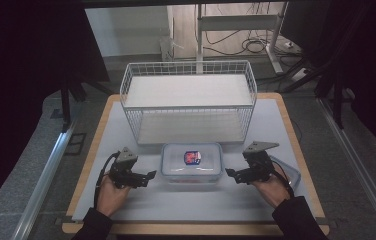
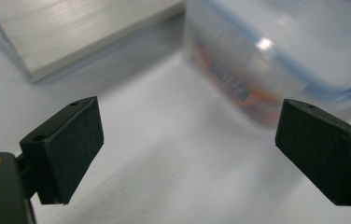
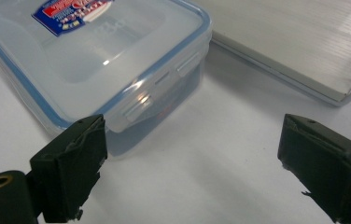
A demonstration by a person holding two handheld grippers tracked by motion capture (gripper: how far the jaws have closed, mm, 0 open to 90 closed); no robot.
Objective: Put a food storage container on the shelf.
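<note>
A lidded box point(image 1: 191, 161) is placed on the table point(image 1: 286, 130), near the middle of its front half and just in front of the wire rack point(image 1: 188, 100). The lid appears to be seated, with a side flap seen pressed down in the right gripper view, so the closing is judged as done or nearly done. The left gripper point(image 1: 147, 176) and the right gripper point(image 1: 231, 174) are held on either side of the box, both with jaws wide apart and nothing between them. A second lid point(image 1: 288, 170) is left near the right edge. What may remain is probably moving the box to the rack.
</note>
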